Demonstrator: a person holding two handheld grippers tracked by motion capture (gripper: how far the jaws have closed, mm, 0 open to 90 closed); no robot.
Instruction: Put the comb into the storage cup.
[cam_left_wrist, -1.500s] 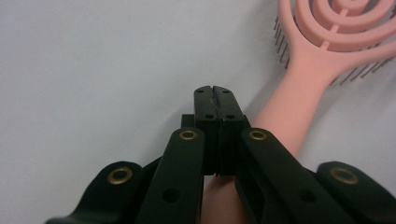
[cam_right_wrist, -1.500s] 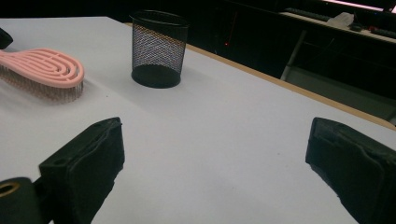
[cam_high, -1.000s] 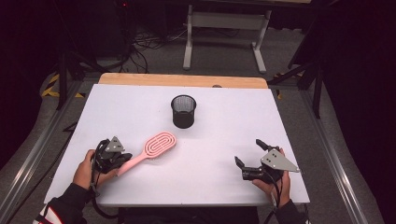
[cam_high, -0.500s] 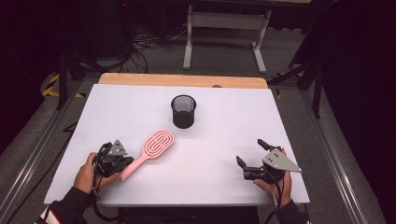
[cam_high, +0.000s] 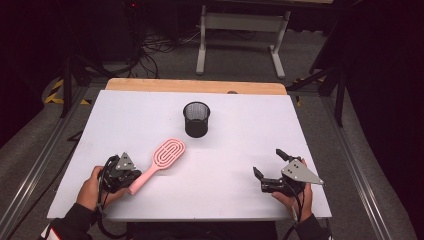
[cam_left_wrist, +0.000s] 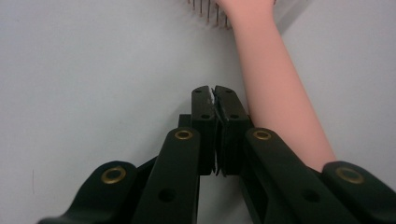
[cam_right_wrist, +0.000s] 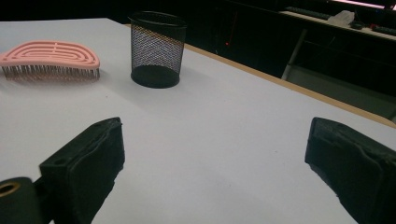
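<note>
Left claw (cam_left_wrist: 215, 100) pressed together on nothing, just beside the pink hairbrush (cam_high: 159, 163) handle, low on the white tabletop (cam_high: 240, 145). Right claw (cam_right_wrist: 212, 163) spread apart, empty, well apart from the brush. Mesh cup (cam_high: 196, 119) upright beyond. Risked nudging the handle aside unless reopened before grasping.

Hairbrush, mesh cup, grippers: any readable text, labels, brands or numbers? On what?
None readable.
Pink hairbrush: no marking shows.
Black mesh cup: no label.
Left gripper and right gripper: no lettering.
White table: blank.
</note>
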